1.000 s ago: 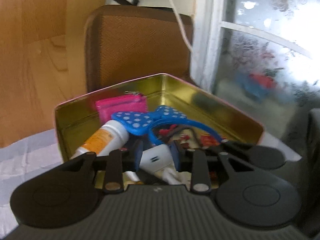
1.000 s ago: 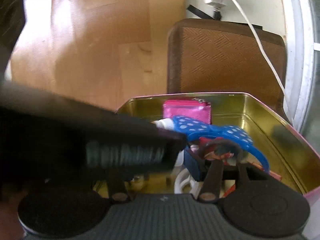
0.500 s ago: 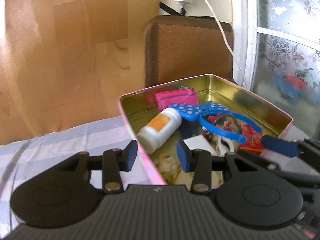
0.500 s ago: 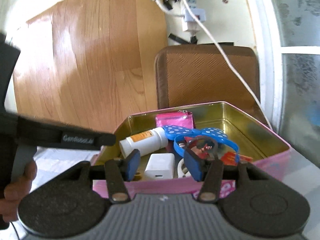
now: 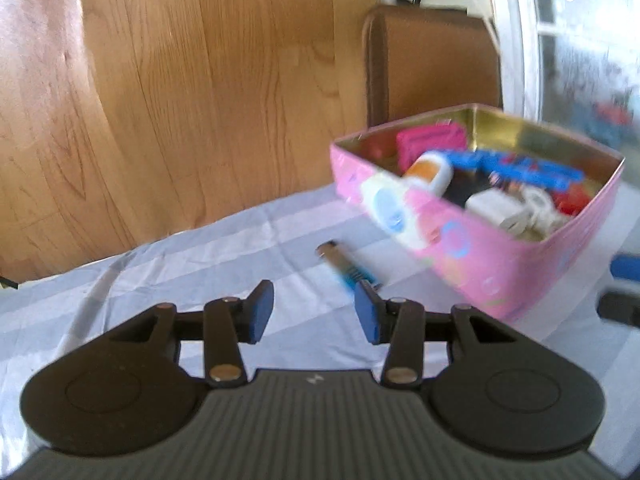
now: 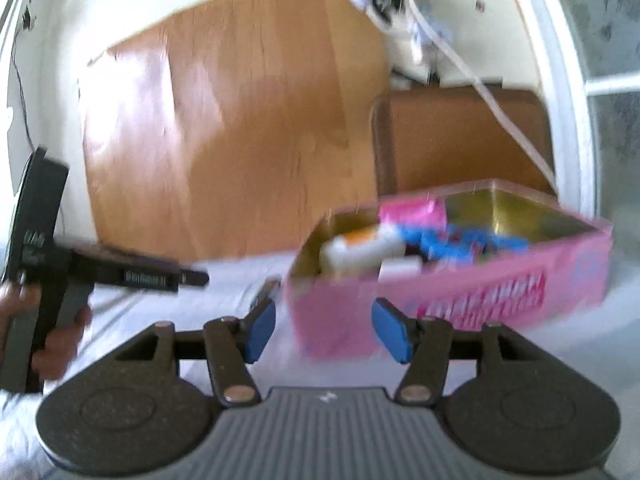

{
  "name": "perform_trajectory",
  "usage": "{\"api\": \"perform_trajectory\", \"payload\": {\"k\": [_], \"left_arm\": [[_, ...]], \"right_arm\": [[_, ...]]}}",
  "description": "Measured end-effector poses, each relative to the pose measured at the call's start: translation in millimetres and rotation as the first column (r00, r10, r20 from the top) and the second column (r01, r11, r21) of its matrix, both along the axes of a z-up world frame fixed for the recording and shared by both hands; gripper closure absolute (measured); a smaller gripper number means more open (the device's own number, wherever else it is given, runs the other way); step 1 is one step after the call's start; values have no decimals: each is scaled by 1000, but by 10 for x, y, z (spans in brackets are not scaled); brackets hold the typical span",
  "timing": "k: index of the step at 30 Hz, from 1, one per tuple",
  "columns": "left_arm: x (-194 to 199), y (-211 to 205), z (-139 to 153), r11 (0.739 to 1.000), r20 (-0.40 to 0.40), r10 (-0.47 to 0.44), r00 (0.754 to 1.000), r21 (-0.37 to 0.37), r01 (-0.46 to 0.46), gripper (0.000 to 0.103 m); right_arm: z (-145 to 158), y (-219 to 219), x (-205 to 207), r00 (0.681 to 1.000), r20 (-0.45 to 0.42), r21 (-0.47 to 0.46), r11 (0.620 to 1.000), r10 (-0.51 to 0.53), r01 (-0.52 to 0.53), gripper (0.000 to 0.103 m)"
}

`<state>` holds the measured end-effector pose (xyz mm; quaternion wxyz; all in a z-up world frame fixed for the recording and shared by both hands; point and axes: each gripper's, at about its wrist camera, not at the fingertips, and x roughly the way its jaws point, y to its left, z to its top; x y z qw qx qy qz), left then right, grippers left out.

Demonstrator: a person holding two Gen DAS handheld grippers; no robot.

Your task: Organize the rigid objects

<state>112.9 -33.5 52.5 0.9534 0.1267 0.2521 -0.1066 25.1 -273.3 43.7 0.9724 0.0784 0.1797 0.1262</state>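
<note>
Left gripper [image 5: 314,316]: jaws opening as we look, blue pads apart, nothing between them, only striped cloth beneath.
Right gripper [image 6: 324,330]: jaws opening too, blue pads spread, nothing gripped; the near corner of the tin shows in the gap just beyond the pads, and the blur hides whether anything touches.
Pink tin [image 5: 480,256]: up at 2 o'clock from the left gripper, lid off, gold inside, sitting on the cloth; in the right wrist view it sits at 1 o'clock, very smeared.
Inside the tin: a white bottle [image 5: 430,170] with an orange label lying on its side, a pink pouch [image 5: 432,140] against the far wall, a blue hairband [image 5: 520,168] across the middle, a white charger [image 5: 496,208] toward the near right corner with a white cord beside it, something red at the right edge.
Battery [image 5: 346,266]: out on the cloth at 12 o'clock from the left gripper, a small cylinder with a blue band, near the tin's outer wall but apart from it, just ahead of the right-hand pad.
Tablecloth [image 5: 180,280]: pale grey-blue with wide stripes, creased.
Person's hand [image 6: 52,332]: at 9 o'clock in the right wrist view, wrapped round the black handle of the other gripper.
Background: wooden panel [image 5: 200,80] behind the table, brown chair back [image 5: 436,64] at 1 o'clock, frosted window at the right edge.
</note>
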Motion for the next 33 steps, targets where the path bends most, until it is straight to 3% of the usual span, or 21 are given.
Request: {"api": "perform_trajectory", "payload": {"k": [2,7,10,12,14,18,21,23,26,28,30,33], "left_arm": [[172,10,-51,1000,-32,-5,999,-13,4,47],[578,-136,-131,991,-123,-37,992,-130,20,45],[784,-314,-224,993,-173,1,985,-115,-22,45],[877,-382,-333,993,-233,29,972,-108,-55,71],[839,-378,-348,992,-215,37,976,-113,-62,78],[544,-261,-360,990,-210,33,977,-129,-61,79],[70,-183,-389,993,-179,-38,983,-116,18,79],[-253,-113,-395,989,-171,-115,979,-115,96,79],[-769,-19,-420,961,-152,-272,950,-97,259,79],[-1082,2,-452,912,-148,-410,900,-66,405,78],[-1290,10,-462,868,-144,-496,856,-39,496,78],[-1340,70,-435,835,-164,-546,822,-26,550,74]], "right_arm": [[-67,5,79,998,-62,11,1000,15,-14,49],[-100,-97,186,995,-97,81,997,24,-16,48],[-112,-145,196,995,-90,117,993,37,-26,48],[-114,-156,200,996,-84,127,991,39,-28,48],[-128,-175,201,996,-85,136,990,41,-29,48],[-126,-210,201,995,-85,155,987,45,-32,48],[-111,-192,164,996,-68,143,988,66,-55,48],[-101,-147,148,989,-70,129,984,132,-122,48],[-96,-75,132,972,-98,115,973,214,-202,48],[-96,-25,121,954,-122,131,957,274,-259,48],[-79,62,106,921,-130,125,927,368,-353,48],[-30,247,118,838,-169,10,851,519,-525,49]]}}
